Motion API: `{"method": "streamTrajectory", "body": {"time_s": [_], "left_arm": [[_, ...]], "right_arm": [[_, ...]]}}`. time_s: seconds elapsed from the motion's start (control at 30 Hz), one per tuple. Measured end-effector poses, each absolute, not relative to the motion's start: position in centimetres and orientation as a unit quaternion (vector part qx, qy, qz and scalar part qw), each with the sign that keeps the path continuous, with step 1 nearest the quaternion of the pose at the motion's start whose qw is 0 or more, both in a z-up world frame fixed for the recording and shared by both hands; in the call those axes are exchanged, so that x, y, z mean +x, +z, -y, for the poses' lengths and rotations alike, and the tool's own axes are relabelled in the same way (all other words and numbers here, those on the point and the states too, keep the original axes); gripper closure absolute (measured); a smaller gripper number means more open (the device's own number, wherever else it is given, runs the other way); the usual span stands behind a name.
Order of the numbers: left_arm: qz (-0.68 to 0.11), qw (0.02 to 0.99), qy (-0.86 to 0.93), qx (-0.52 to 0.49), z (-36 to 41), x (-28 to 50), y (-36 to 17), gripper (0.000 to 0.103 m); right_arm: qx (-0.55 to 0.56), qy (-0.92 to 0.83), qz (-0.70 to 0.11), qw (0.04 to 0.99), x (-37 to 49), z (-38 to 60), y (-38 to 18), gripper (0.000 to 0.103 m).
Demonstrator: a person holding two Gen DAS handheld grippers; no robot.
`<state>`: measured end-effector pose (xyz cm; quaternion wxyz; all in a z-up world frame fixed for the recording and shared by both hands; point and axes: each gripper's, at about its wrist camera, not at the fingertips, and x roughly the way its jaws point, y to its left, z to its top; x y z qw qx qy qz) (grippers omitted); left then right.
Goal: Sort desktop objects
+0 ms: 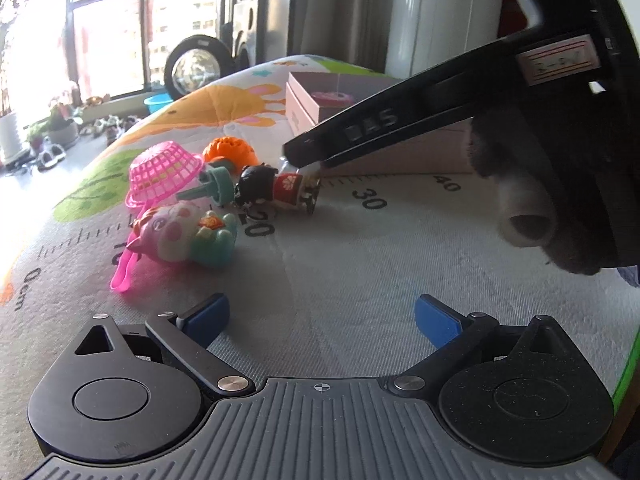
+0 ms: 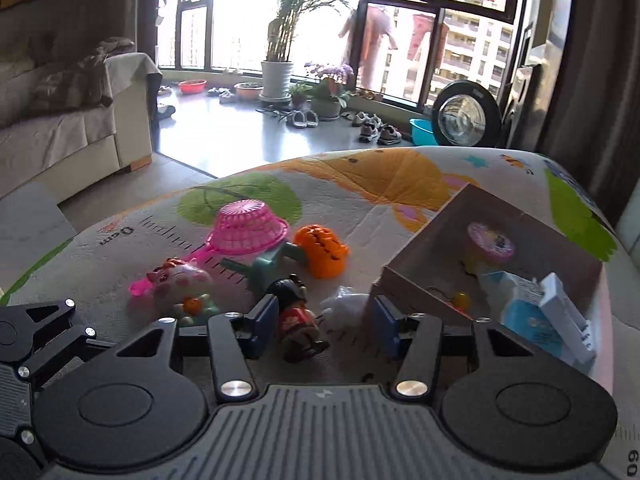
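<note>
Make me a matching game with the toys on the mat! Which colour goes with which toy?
Toys:
1. basket with a long handle
2. ridged round toy
3. doll between the right gripper's jaws
4. bowl on the floor

Colours:
A. orange
B. blue
C. pink
D. black hair, red top

Pairs: 1-C, 2-A, 3-D, 4-B

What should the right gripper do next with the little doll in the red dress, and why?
Probably close on it. The doll lies on the mat between the right gripper's open jaws, touching only the left pad, if at all. Once gripped, it could go into the box beside it, which already holds sorted things.
</note>
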<state>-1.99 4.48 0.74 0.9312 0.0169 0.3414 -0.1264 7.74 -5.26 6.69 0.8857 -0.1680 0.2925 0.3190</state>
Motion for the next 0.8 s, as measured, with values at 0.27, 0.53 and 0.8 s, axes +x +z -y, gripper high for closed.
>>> {"method": "streamTrajectory", "body": {"time_s": [0.27,0.53,0.8], "left_arm": [[-0.346,0.929,-0.131,0.025,-4.3,-2.1,0.5,0.0],[-0.349,0.927,-0.138,0.02,-4.5,-1.9,0.5,0.0],[-0.294,0.948,-0.117,0.015,-4.2,1.7,3.4,0.0]], "right_arm": [[-0.179,0.325,-0.33,0.868,9.4,2.9,4.0,0.061],[-0.135,0.295,-0.364,0.873,6.9,11.1,4.3,0.064],[-0.054,0.195,-0.343,0.917,6.1,19.4,4.2,0.023]]}}
